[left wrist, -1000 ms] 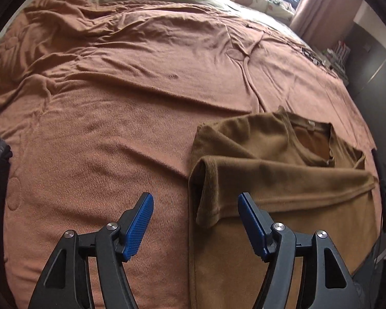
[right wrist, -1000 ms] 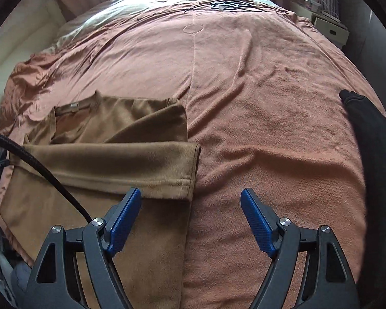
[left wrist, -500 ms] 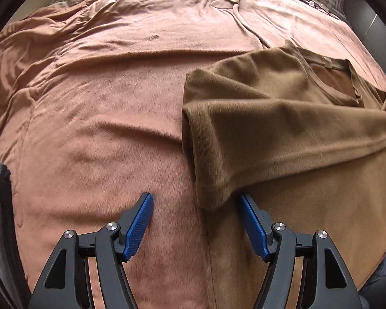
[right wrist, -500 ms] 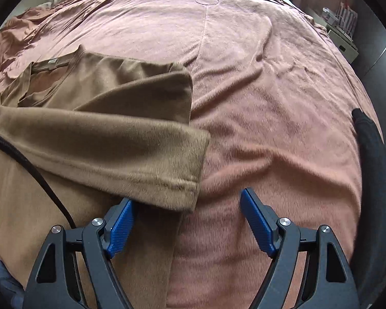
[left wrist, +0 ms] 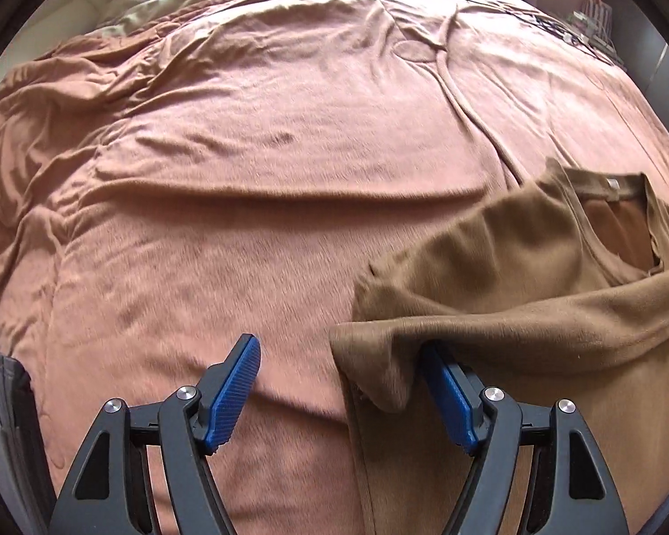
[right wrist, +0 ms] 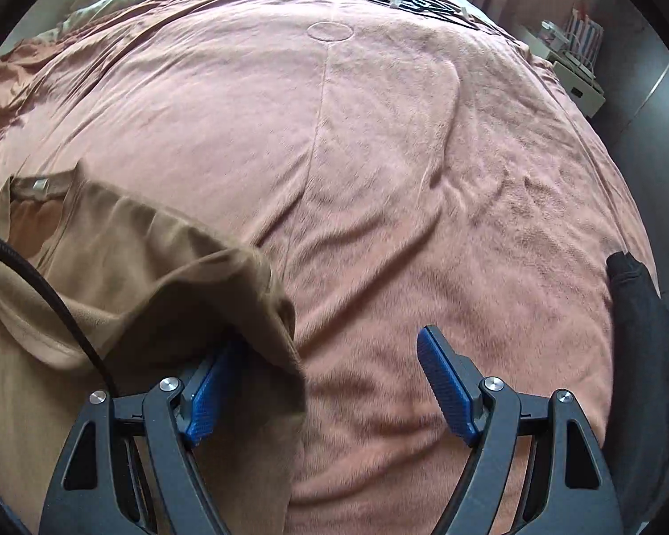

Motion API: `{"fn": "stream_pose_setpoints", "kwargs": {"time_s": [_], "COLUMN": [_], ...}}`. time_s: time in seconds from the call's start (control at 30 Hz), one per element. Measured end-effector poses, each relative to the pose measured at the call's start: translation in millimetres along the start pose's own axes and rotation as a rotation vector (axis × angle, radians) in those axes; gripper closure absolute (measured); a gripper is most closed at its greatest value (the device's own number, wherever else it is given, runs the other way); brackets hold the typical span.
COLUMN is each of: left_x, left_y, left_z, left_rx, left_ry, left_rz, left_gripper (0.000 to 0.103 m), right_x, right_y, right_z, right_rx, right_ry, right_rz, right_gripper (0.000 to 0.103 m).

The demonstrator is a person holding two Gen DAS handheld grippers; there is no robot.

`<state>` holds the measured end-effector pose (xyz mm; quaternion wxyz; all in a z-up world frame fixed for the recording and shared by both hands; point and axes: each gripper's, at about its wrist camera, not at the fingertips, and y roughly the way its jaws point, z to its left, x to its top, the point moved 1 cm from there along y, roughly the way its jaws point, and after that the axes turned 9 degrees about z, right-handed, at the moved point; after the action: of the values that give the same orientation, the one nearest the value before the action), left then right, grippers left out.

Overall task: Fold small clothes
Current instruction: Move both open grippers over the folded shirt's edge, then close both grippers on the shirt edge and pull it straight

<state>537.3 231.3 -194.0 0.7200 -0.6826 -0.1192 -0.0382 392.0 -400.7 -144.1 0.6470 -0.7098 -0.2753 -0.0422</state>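
Brown knit shirt (left wrist: 535, 276) lying on pink fleece blanket (left wrist: 245, 178): left tongs (left wrist: 341, 390) and right tongs (right wrist: 319, 385) both spread, each hooking one finger under folded edges; closing evenly advised.

One brown shirt (left wrist: 535, 276) lies on one pink blanket (left wrist: 254, 169), and two grippers are in view, the left gripper (left wrist: 339, 394) and the right gripper (right wrist: 330, 385), each with two blue pads, four in all. One black cable (right wrist: 44, 285) crosses the shirt. One dark garment (right wrist: 646, 356) sits at the blanket's right edge and one grey item (left wrist: 0, 423) at its left.
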Motion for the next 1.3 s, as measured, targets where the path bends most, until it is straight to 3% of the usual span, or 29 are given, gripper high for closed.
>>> {"fn": "stream_pose_setpoints", "kwargs": {"time_s": [0.27, 0.47, 0.67, 0.87, 0.97, 1.03, 1.3], "left_x": [11, 6, 0, -9, -5, 0, 20], "left_y": [4, -36, -50, -36, -20, -10, 13], "left_z": [17, 34, 37, 27, 21, 19, 21], "left_rx": [-0.019, -0.062, -0.112, -0.121, -0.135, -0.147, -0.242], "left_ry": [-0.116, -0.178, -0.118, -0.046, -0.035, -0.035, -0.077], "left_rz": [-0.026, -0.158, -0.161, -0.114, -0.073, -0.053, -0.040], "left_gripper": [0.027, 0.027, 0.027, 0.031, 0.045, 0.049, 0.056], "right_x": [2, -11, -26, -23, -14, -7, 10], "right_y": [-12, -33, -38, -26, -18, -12, 4], "right_z": [-15, -36, -46, -40, -33, -28, -24], "right_rx": [0.058, 0.157, 0.200, 0.213, 0.238, 0.255, 0.310], "right_ry": [0.098, 0.116, 0.080, 0.024, 0.011, 0.004, 0.008], "right_rz": [-0.092, -0.136, -0.136, -0.092, -0.087, -0.089, -0.094], "right_gripper": [0.025, 0.025, 0.030, 0.046, 0.051, 0.054, 0.086]}}
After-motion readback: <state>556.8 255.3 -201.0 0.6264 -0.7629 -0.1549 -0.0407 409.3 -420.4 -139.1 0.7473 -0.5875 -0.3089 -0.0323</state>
